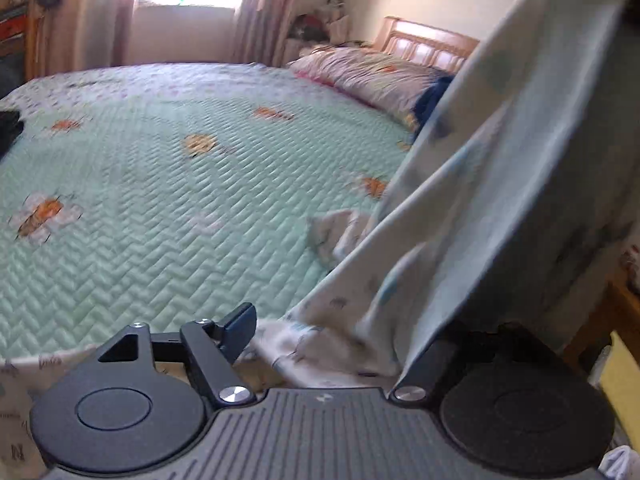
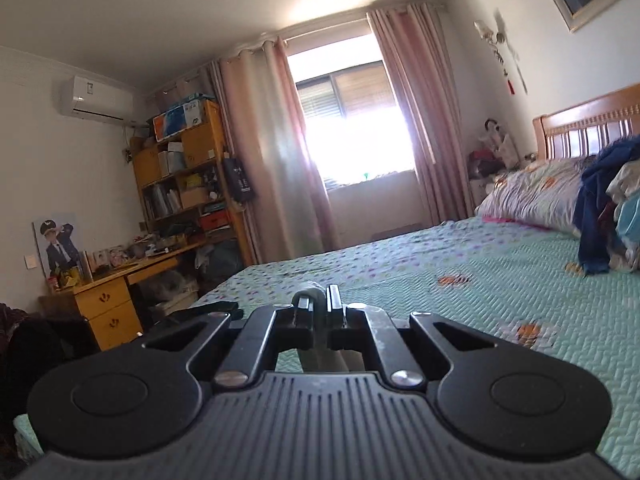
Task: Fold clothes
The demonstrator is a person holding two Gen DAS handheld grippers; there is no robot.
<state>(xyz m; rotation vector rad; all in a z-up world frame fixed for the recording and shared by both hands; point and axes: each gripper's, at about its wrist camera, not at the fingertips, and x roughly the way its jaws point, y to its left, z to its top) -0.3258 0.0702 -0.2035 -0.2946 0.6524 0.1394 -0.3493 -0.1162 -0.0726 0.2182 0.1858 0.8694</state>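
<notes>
Over the bed [image 1: 168, 200], left gripper [image 1: 340, 332] tilts downward, jaws apart.

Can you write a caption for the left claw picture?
Open left claw beside a hanging pale printed cloth over the green quilted bedspread.

Bedroom with pink curtains [image 2: 256, 152] flanking a bright window [image 2: 352, 120]. Wooden shelf unit [image 2: 184, 168] and desk [image 2: 116, 280] at left, air conditioner [image 2: 98, 102] on the wall above. Green quilted bed [image 1: 160, 200] with wooden headboard [image 2: 588, 124].
</notes>
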